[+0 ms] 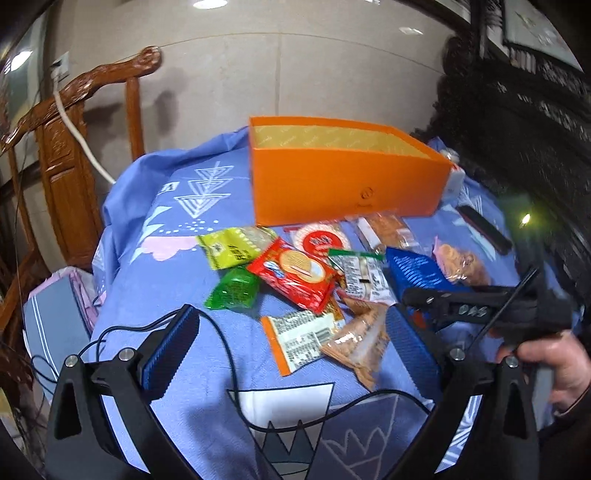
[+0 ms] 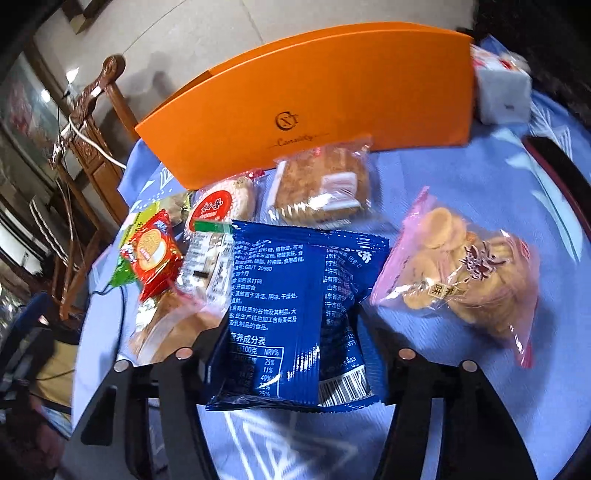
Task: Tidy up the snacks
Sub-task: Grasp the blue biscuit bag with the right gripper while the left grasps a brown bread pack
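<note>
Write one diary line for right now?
right gripper: closing around blue packet | left gripper: open, empty | orange box: looks empty

You have one orange box (image 1: 343,177) beyond your left gripper (image 1: 291,354) and roughly nine snack packets (image 1: 295,275) before it.

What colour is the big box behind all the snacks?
Orange outside, yellowish inside; the box shows best in the left wrist view.

Light: bright, from ceiling lamps (image 1: 209,3) overhead
Glare: on snack wrappers (image 2: 458,266)
Blur: right edges smeared
Distortion: strong fisheye bending, dark corners
</note>
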`<state>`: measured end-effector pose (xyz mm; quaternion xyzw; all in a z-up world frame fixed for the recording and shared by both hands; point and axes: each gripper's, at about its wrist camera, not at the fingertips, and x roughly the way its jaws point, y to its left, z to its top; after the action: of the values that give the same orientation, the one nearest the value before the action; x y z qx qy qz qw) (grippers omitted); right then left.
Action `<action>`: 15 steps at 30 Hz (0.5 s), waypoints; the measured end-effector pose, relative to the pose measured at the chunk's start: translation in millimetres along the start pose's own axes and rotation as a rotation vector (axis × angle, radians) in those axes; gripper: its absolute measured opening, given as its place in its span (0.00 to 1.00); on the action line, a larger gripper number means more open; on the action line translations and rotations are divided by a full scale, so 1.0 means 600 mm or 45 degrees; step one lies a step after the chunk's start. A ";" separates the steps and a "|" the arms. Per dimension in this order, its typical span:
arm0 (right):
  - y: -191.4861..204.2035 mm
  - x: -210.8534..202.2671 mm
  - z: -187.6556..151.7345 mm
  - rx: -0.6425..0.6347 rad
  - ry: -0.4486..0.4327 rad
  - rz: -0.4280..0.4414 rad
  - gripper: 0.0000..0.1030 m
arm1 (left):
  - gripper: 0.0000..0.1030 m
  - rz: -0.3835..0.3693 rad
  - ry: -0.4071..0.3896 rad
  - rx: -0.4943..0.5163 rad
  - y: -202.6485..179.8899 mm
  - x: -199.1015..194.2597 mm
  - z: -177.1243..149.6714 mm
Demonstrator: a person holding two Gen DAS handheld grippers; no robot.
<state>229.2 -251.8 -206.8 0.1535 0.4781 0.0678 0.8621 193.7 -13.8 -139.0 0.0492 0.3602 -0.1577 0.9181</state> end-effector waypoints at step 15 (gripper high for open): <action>-0.060 -0.090 -0.073 0.059 -0.020 0.004 0.59 | 0.95 -0.147 0.032 0.425 -0.122 0.086 -0.044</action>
<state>162.7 -291.4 -197.1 0.1749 0.4727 0.0568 0.8619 188.6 -91.0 -191.5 0.1822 0.3426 -0.2670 0.8821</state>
